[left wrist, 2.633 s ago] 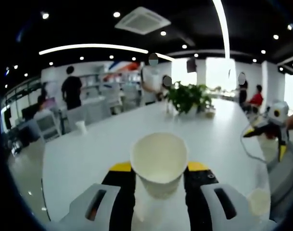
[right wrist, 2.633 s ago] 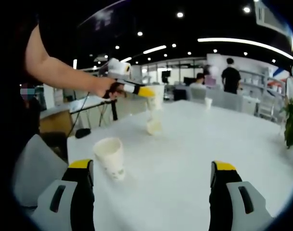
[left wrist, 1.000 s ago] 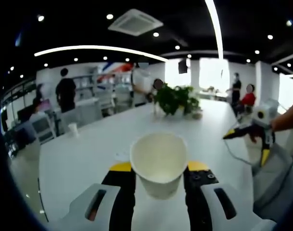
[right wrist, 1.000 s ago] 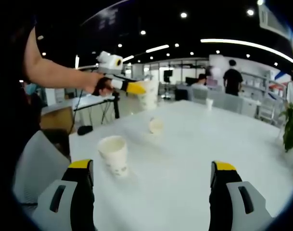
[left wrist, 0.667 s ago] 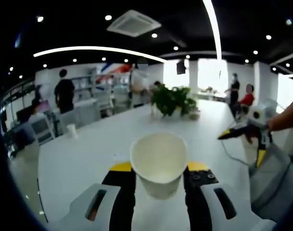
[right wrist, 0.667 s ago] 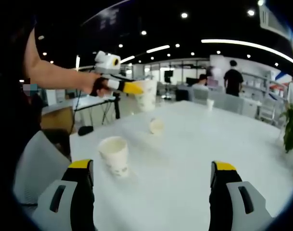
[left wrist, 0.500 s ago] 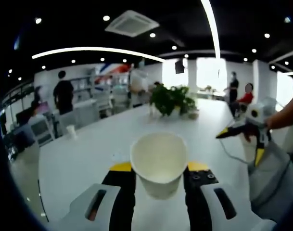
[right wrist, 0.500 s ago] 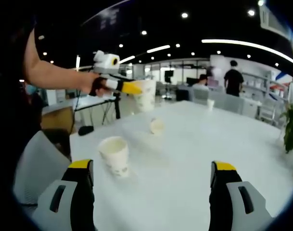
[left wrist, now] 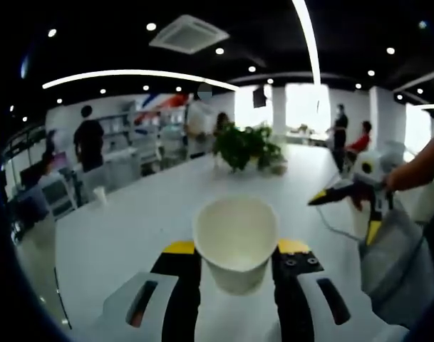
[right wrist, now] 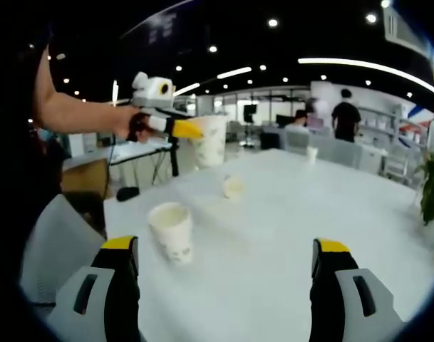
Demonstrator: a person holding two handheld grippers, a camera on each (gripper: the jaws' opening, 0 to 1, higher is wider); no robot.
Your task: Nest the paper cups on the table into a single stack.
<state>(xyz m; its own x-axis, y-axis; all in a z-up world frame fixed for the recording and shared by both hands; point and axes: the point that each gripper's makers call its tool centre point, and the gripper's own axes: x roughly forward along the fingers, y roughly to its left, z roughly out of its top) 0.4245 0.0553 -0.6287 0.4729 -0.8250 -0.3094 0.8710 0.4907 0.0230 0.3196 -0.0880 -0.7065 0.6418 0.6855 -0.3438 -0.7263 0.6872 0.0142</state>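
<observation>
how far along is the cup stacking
Nothing is nested yet. In hand: the left gripper holds one cup in the air. Left: a near cup and a far cup stand apart on the table; the right gripper is open.

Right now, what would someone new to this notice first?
Most striking is the white paper cup clamped upright between the left tongs, held above the long white table. Next come the two paper cups on the table: the near cup standing by the open right tongs, and the far cup beyond.
</observation>
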